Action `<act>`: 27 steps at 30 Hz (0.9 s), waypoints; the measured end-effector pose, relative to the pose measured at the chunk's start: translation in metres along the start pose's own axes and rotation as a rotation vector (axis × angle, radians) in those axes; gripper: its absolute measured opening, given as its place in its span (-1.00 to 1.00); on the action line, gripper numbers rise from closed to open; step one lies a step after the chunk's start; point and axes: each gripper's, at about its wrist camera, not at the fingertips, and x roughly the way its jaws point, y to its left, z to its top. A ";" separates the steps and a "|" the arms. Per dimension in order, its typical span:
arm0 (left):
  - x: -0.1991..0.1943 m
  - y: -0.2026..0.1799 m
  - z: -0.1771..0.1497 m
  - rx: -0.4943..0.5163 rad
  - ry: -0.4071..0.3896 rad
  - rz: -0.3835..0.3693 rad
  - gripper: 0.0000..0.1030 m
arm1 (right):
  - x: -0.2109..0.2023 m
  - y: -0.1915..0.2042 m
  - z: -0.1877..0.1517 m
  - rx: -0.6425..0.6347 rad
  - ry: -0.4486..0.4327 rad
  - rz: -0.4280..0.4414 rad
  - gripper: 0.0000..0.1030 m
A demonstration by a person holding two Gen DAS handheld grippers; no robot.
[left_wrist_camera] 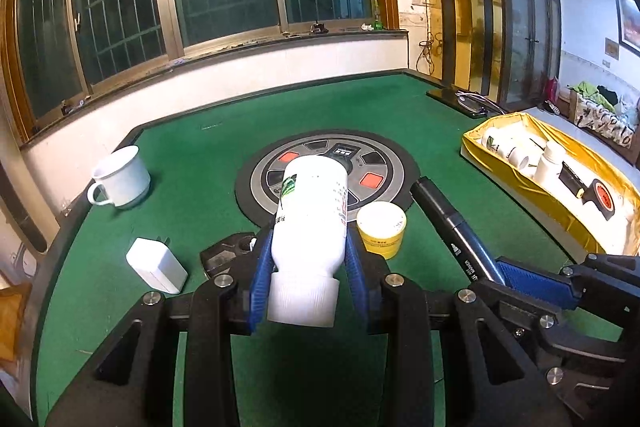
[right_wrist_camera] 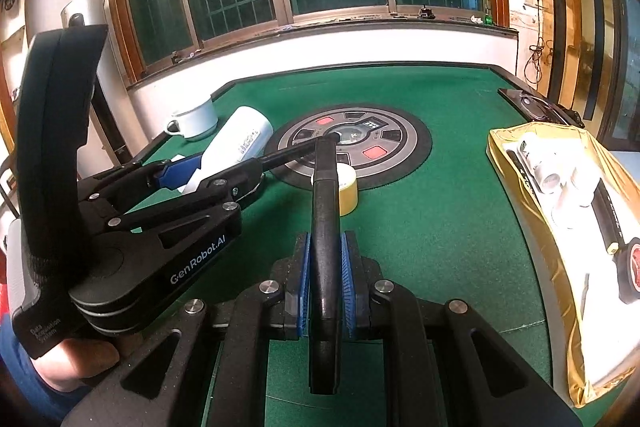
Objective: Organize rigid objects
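There, over the green tabletop [left_wrist_camera: 192,163], both tools were loaded. The left tool [left_wrist_camera: 308,259] had its blue pads clamped on a white bottle [left_wrist_camera: 310,215], gripping it low on the body just above the ribbed white cap, which pointed back toward the tool's frame; the bottle's flat bottom end tilted up and away, clear of the felt. Seen from the right wrist, that same white bottle [right_wrist_camera: 240,143] stuck out of the left tool [right_wrist_camera: 188,175] at a slant.

The right tool [right_wrist_camera: 325,279] was squeezed tight on a black marker [right_wrist_camera: 325,227], the blue pads pressed against either side of its barrel, with the marker running straight ahead between them toward the round dark panel [right_wrist_camera: 400,155] set in the middle of the tabletop. From the left wrist the black marker [left_wrist_camera: 444,215] showed as a long dark rod slanting up out of the right tool [left_wrist_camera: 500,271].

A small yellow jar [left_wrist_camera: 381,229] stood on the felt just at the edge of the round panel [left_wrist_camera: 256,183], between the two held things. Farther left sat a white mug [left_wrist_camera: 120,177] near the table's rim, a white charger block [left_wrist_camera: 156,265] lay closer in, and a small black piece [left_wrist_camera: 224,255] rested beside it.

Off to the right, a yellow-lined tray [left_wrist_camera: 536,187] lay on the tabletop, already holding several white bottles [left_wrist_camera: 516,147], a dark pen-like thing and a roll with a red centre [left_wrist_camera: 602,197].
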 end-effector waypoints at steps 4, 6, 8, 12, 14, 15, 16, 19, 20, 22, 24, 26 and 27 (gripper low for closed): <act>0.000 -0.001 0.001 0.000 0.000 0.004 -0.37 | 0.000 -0.001 0.000 0.003 -0.001 -0.001 -0.74; 0.000 -0.001 0.001 0.000 0.000 0.005 -0.37 | -0.001 -0.001 0.000 0.001 -0.001 -0.003 -0.74; 0.000 -0.001 0.001 0.003 -0.002 0.008 -0.37 | -0.002 -0.001 0.000 0.005 -0.001 -0.002 -0.74; 0.000 -0.002 0.001 0.008 -0.004 0.011 -0.37 | -0.001 -0.002 0.000 0.005 0.004 0.003 -0.74; 0.000 -0.002 0.001 0.007 -0.005 0.012 -0.37 | -0.001 -0.002 0.000 0.007 0.005 0.005 -0.74; 0.000 -0.001 0.001 0.007 -0.005 0.013 -0.37 | -0.002 -0.002 0.000 0.008 0.005 0.006 -0.74; 0.000 -0.001 0.001 0.007 -0.006 0.014 -0.37 | -0.002 -0.001 0.000 0.007 0.006 0.007 -0.74; 0.001 -0.001 0.001 0.008 -0.007 0.015 -0.37 | -0.001 -0.002 0.000 0.007 0.006 0.006 -0.74; 0.001 -0.001 0.001 0.009 -0.009 0.016 -0.37 | -0.001 -0.002 0.000 0.008 0.005 0.006 -0.74; 0.000 -0.001 0.002 0.010 -0.014 0.019 -0.37 | -0.002 -0.002 0.000 0.010 0.005 0.006 -0.74; 0.000 -0.001 0.002 0.011 -0.017 0.021 -0.37 | -0.003 -0.003 0.001 0.011 0.002 0.005 -0.74; 0.000 -0.001 0.002 0.011 -0.019 0.024 -0.37 | -0.005 -0.003 0.002 0.010 -0.001 0.004 -0.74; 0.000 -0.001 0.002 0.013 -0.021 0.025 -0.37 | -0.006 -0.004 0.002 0.012 -0.004 0.003 -0.74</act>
